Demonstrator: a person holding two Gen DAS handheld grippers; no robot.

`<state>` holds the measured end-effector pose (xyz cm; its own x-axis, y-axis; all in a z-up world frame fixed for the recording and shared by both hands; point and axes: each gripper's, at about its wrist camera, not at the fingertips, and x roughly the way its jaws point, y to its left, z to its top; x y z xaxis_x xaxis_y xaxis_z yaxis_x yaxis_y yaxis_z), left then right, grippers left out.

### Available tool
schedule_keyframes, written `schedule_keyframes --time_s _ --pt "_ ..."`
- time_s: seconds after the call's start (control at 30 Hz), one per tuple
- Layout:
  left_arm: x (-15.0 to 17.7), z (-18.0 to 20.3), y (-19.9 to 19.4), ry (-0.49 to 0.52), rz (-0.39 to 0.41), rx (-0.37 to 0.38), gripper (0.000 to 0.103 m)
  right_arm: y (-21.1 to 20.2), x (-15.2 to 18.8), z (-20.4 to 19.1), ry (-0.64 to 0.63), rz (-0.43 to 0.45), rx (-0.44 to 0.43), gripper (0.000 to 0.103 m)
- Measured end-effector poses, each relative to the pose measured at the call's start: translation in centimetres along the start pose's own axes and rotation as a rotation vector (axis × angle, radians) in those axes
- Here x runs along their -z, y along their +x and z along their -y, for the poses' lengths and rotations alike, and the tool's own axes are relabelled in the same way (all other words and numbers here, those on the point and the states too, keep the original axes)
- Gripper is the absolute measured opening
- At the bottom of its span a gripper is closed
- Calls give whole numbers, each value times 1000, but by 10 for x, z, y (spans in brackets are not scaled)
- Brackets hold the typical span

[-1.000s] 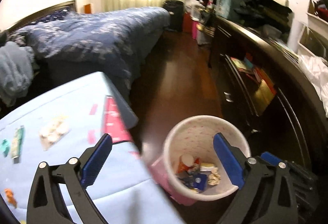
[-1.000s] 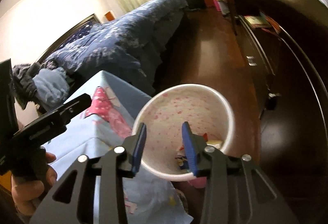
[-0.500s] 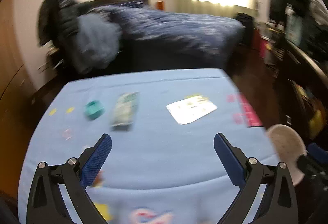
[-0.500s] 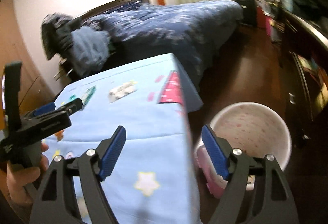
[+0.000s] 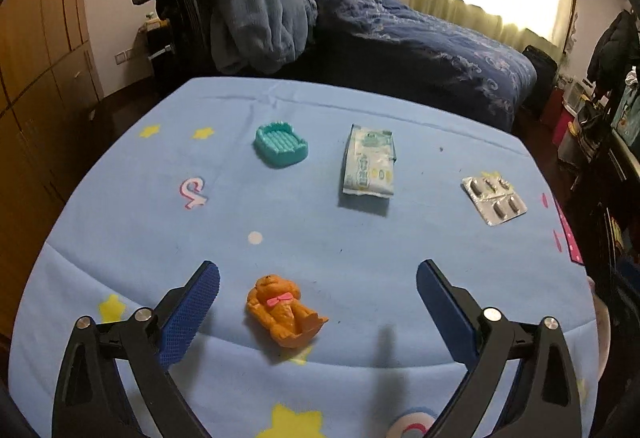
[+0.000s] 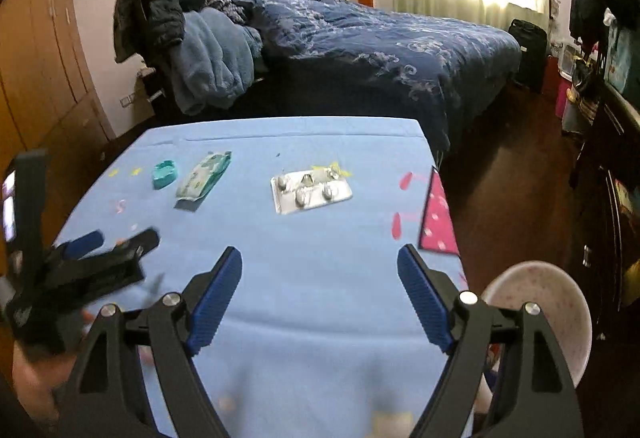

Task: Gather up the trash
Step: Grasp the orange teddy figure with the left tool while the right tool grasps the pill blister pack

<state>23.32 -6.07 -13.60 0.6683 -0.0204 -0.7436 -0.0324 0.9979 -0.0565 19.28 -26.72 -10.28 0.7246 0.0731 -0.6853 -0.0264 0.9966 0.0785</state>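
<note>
The left hand-held gripper (image 5: 318, 280) hangs over the near edge of the bench (image 5: 120, 222), jaws wide apart and empty after just closing slightly; an orange toy (image 5: 282, 312) lies below the gap, nothing touching it. The right hand-held gripper (image 6: 320, 280) has just been opening, nothing between its jaws, with the bin (image 6: 540, 314) low at its right. Farther off, the blister pack (image 6: 310, 190) lies flat ahead of the right one, long axis left to right, so that hand seems nearer. Beyond lie a wipes packet (image 5: 368, 165) and a teal tray (image 5: 281, 149).
</note>
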Motion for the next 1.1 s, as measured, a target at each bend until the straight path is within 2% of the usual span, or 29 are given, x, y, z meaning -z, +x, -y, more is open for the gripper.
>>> schedule_keyframes --time_s 0.03,0.17,0.2,0.3,0.43,0.57,0.73,0.8,0.83,0.87,0.9,0.93,1.1 --pt "0 0 2 2 -7 0 90 12 -5 -1 -1 -17 8 81" --pt "4 -3 11 -1 -44 16 55 53 -20 -2 0 -90 11 81" --pt "6 -5 9 4 -35 16 38 62 -22 -3 -1 -109 14 81" --pt "6 -13 8 -16 -41 66 24 92 -31 -4 -5 -166 13 81" --pt "5 -24 3 -45 -37 103 24 117 -38 -7 -12 -205 43 87" --pt "3 -32 -8 -54 -13 121 24 132 -44 -12 -23 -204 76 98" --pt "-2 -39 -20 -78 19 145 24 141 -50 -10 0 -211 78 100" --pt "-3 -43 -25 -92 30 152 24 140 -50 -10 0 -203 81 97" --pt "-2 -44 -28 -98 33 154 24 137 -50 -10 1 -190 81 87" --pt "-2 -46 -30 -102 37 154 24 136 -50 -10 2 -195 81 83" --pt "-3 -47 -31 -105 41 152 24 135 -50 -10 1 -195 78 83" --pt "-3 -48 -32 -110 42 154 24 131 -50 -9 0 -177 86 72" --pt "-1 -48 -34 -117 37 159 24 122 -45 -3 26 -188 49 73"
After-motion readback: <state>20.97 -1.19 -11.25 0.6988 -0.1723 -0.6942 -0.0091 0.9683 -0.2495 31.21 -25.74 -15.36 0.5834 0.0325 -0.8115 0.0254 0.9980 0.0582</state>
